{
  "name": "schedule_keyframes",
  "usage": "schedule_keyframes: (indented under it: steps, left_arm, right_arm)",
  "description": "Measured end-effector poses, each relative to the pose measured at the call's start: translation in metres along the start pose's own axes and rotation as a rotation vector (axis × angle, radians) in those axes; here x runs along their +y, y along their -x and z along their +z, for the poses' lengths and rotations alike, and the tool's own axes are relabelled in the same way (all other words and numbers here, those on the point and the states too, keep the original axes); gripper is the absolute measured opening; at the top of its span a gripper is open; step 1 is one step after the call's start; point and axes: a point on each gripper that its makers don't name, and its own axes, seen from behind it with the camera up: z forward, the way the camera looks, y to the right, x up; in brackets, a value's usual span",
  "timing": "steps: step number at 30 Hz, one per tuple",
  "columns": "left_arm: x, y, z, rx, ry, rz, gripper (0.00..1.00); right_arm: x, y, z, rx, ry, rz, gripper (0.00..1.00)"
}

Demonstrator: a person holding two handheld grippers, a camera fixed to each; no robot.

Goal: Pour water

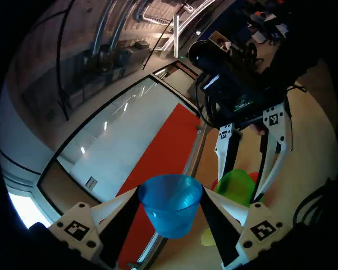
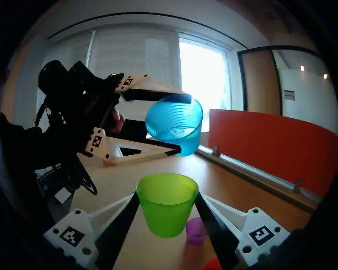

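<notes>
- Left hand-held gripper (image 1: 171, 189) clamps the blue cup (image 1: 171, 216), tipped at twelve o'clock above the green cup (image 2: 166, 216), seemingly for pouring.
- Right hand-held gripper (image 2: 167, 194) grips that green cup beneath, ready to catch.

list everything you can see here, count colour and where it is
table: 1, wood brown, under the cups
divider panel: 1, red, along the table's far edge
window: 1, bright, back wall
blue cup: 1, blue, held tilted in the air
green cup: 1, green, held upright, lower than the blue cup
purple cup: 1, purple, small, on the table beside the green cup
left gripper: 1, white and black, shut on the blue cup
right gripper: 1, white and black, shut on the green cup
</notes>
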Motion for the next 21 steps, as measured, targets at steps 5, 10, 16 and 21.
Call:
schedule_keyframes:
  steps: [5,10,16,21]
  left_arm:
    - [0.0016,-0.001,0.0021,-0.002,0.0,0.034,0.88]
    - [0.0033,-0.0033,0.003,0.002,0.003,0.053,0.88]
    - [0.0043,-0.0042,0.0042,0.002,0.004,0.084,0.88]
    - [0.0044,-0.0049,0.0051,0.0,0.002,0.102,0.88]
  right_arm:
    - [0.0016,0.0004,-0.0013,0.003,0.003,0.004,0.91]
    - [0.0025,0.0006,-0.0013,0.002,0.004,0.003,0.91]
    - [0.0028,0.0,-0.0013,0.001,0.002,0.002,0.91]
    - [0.0028,-0.0009,-0.001,-0.001,0.004,-0.002,0.91]
